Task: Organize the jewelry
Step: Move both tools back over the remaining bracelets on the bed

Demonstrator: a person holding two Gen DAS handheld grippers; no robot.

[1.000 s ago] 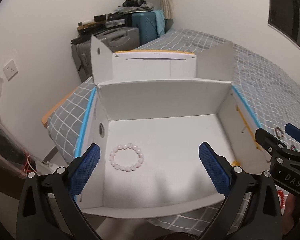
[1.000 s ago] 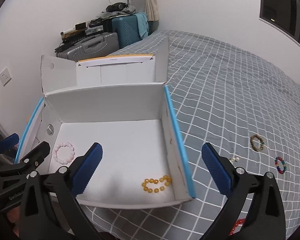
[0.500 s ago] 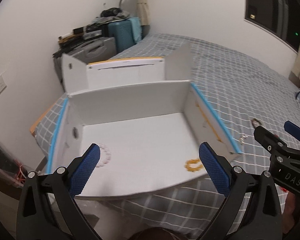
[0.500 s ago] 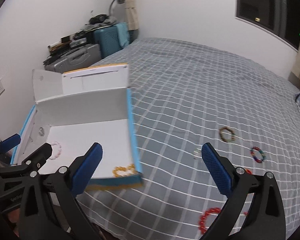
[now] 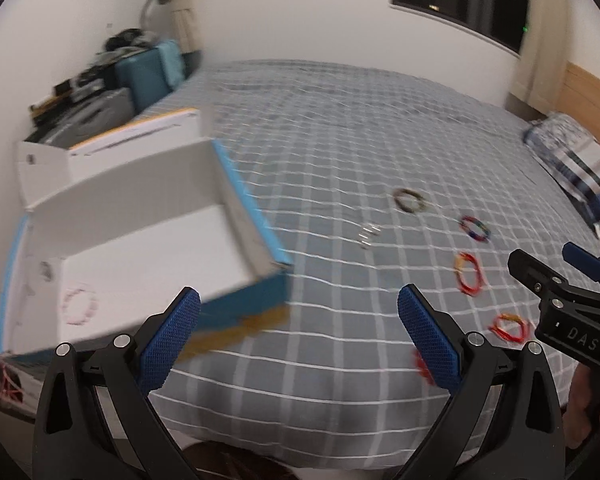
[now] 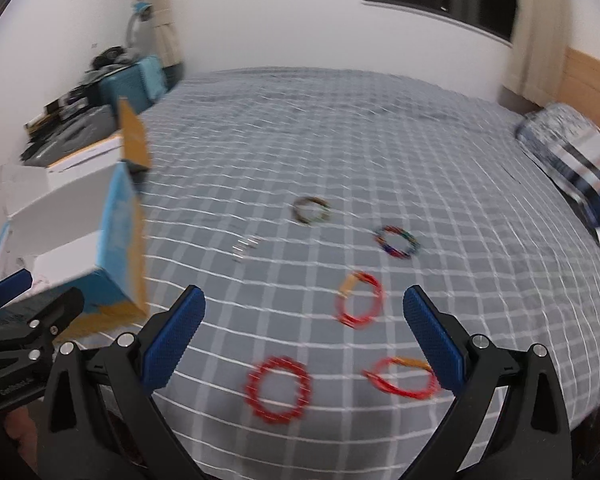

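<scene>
Both frames are blurred by motion. An open white box with blue sides (image 5: 132, 240) sits on the bed at the left, a pink bead bracelet (image 5: 80, 305) inside; it also shows in the right wrist view (image 6: 72, 240). Several bracelets lie on the grey checked bedspread: a red bead one (image 6: 279, 390), two red-and-orange ones (image 6: 359, 300) (image 6: 402, 378), a multicoloured one (image 6: 397, 241), a dark one (image 6: 311, 210), and small silver pieces (image 6: 246, 248). My left gripper (image 5: 299, 338) is open and empty. My right gripper (image 6: 303, 336) is open and empty above the red bracelets.
Suitcases and clutter (image 5: 124, 80) stand beyond the box by the wall. A striped pillow (image 6: 580, 168) lies at the far right by a wooden headboard. The bed's near edge runs just under both grippers.
Both grippers have swung to the right, away from the box and over the loose bracelets on the bedspread. Both stay open and empty.
</scene>
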